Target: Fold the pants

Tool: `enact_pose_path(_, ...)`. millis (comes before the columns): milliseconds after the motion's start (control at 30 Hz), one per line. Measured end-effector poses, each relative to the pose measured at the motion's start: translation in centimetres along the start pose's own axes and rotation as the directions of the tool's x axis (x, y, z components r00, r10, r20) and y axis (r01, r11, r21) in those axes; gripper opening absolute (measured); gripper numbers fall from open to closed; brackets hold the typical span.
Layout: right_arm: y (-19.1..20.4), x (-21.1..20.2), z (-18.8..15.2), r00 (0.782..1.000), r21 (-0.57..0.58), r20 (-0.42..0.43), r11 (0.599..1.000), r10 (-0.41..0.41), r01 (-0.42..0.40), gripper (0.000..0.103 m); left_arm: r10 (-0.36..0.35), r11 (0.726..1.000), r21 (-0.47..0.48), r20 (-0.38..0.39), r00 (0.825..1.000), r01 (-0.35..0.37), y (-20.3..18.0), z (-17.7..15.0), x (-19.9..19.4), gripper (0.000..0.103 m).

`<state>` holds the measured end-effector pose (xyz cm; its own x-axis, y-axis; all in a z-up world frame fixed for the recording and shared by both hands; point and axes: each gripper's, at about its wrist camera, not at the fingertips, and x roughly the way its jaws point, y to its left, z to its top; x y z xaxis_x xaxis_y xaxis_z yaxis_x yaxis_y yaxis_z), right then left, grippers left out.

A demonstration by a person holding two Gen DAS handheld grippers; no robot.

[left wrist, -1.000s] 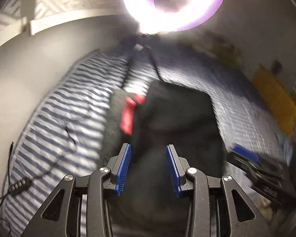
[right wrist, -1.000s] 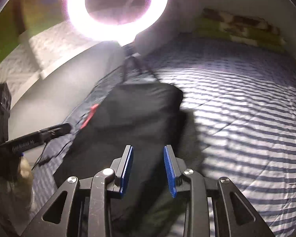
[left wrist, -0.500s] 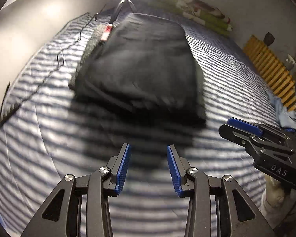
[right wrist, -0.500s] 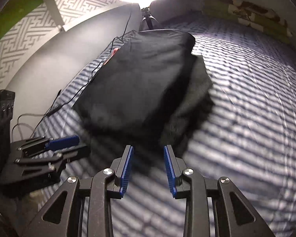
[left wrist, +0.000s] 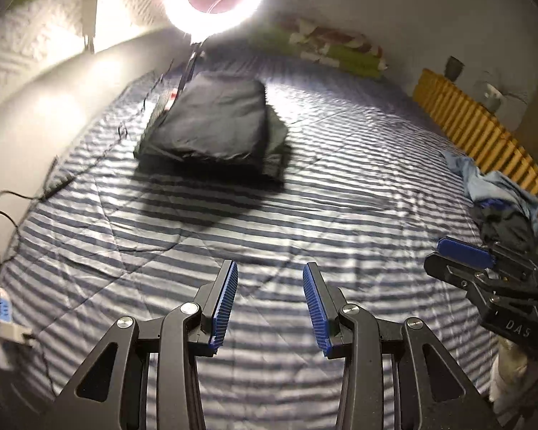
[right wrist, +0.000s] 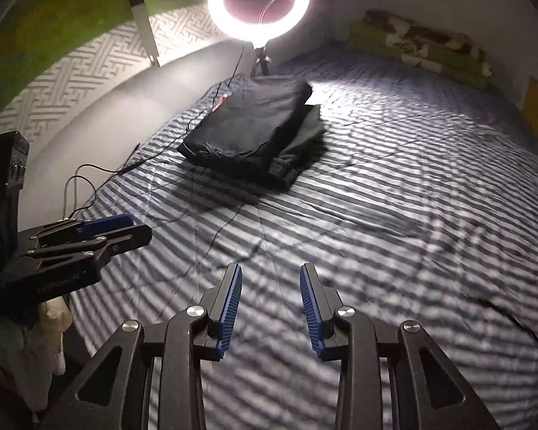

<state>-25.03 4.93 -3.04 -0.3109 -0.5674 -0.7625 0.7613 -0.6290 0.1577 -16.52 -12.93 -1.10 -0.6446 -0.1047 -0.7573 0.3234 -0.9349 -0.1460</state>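
Both wrist cams look down-fwd over striped bed (left wrist: 340, 193), sharing far folded pants (left wrist: 215, 122) & ring light (right wrist: 259, 0).

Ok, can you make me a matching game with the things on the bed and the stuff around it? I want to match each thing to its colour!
Things:
1. folded pants
2. bed cover
3. ring light
4. slatted rail

Colours:
A. glowing white
B. yellow
C. black
D. blue and white stripes

Right pairs: 1-C, 2-D, 3-A, 4-B
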Motion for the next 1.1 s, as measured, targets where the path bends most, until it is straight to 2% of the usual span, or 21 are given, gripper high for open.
enact_pose_path(167, -1.0, -5.3, -3.1, 0.998, 0.025, 0.056, 1.0, -0.012, 0.011, 0.036, 0.013, 1.0, 0.025, 0.077, 0.997, -0.015, -3.5, -1.1, -5.0, 0.042)
enact_pose_path(267, -1.5, -7.9, -4.1, 0.995, 0.03, 0.093, 0.999, -0.025, 0.022, 0.039, 0.021, 0.999, 0.033, 0.122, 0.992, -0.025, -5.2, -1.2, -7.3, 0.049)
enact_pose_path(433, -2.2, -10.5, -4.9, 0.985, 0.018, 0.162, 0.998, -0.062, 0.06, 0.047, 0.012, 1.0, 0.023, 0.142, 0.99, -0.016, -7.1, -0.8, -8.3, 0.058)
enact_pose_path(533, -2.9, -10.8, -4.6, 0.98, 0.024, 0.186, 0.998, -0.068, 0.065, 0.049, 0.009, 0.999, 0.04, 0.133, 0.991, -0.014, -7.7, 0.2, -7.0, 0.064)
enact_pose_path(667, -3.8, -10.0, -3.7, 0.972, 0.026, 0.207, 0.994, -0.11, 0.107, 0.054, 0.012, 0.999, 0.044, 0.125, 0.992, -0.017, -7.7, 1.8, -4.1, 0.066)
enact_pose_path(800, -5.0, -7.4, -2.6, 0.972, 0.032, 0.196, 0.992, -0.128, 0.125, 0.057, 0.076, 0.997, 0.003, 0.137, 0.988, -0.077, -6.5, 2.9, -0.6, 0.071)
enact_pose_path(967, -6.4, -3.8, -2.6, 0.978, 0.048, 0.153, 0.99, -0.141, 0.135, 0.058, 0.179, 0.984, 0.012, 0.068, 0.982, -0.18, -4.9, 2.6, 4.9, 0.072)
enact_pose_path(1100, -7.4, -2.2, -2.3, 0.976, 0.082, 0.151, 0.986, -0.155, 0.144, 0.058, 0.18, 0.984, -0.014, 0.024, 0.983, -0.179, -3.8, 2.7, 7.7, 0.072)
